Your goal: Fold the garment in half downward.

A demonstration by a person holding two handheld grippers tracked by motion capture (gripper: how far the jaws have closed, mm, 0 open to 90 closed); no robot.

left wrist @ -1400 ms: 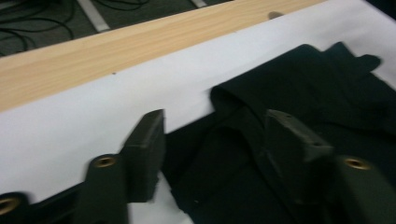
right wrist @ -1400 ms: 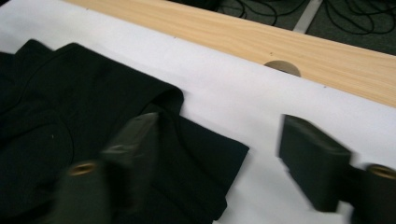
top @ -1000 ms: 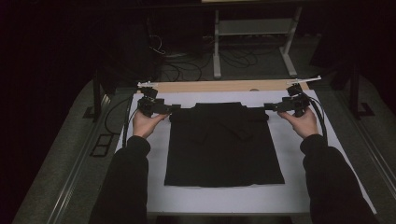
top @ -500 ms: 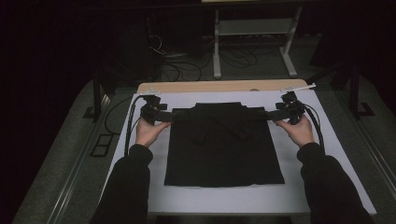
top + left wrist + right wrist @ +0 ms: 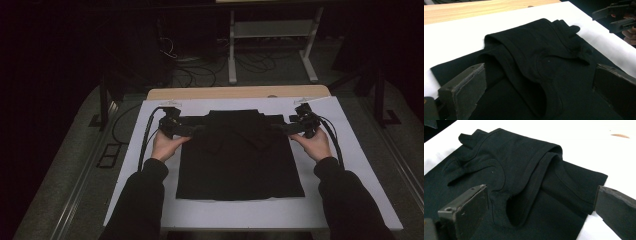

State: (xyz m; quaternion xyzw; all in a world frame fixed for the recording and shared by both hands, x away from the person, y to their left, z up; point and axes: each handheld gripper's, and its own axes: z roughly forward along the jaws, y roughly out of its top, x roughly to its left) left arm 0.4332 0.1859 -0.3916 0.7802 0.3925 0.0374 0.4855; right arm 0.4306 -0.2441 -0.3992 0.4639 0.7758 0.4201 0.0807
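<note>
Wide bare desk [image 5: 150,165] left and right of the black garment [image 5: 239,160], open for passage. Folded sleeves [image 5: 529,57] bunched between both spread claws, left claw [image 5: 192,129] and right claw [image 5: 284,127].

The garment [image 5: 239,155] was plain black, with no print, its seams and folded sleeves the same black. It lay on a white sheet [image 5: 150,165] covering the table, whose bare strip beyond the garment was pale wood [image 5: 235,93]. Both grippers, left gripper [image 5: 192,129] and right gripper [image 5: 285,128], were black, with dark grey jaws. The person's sleeves [image 5: 140,200] were black. The floor [image 5: 65,165] beside the table was grey.
</note>
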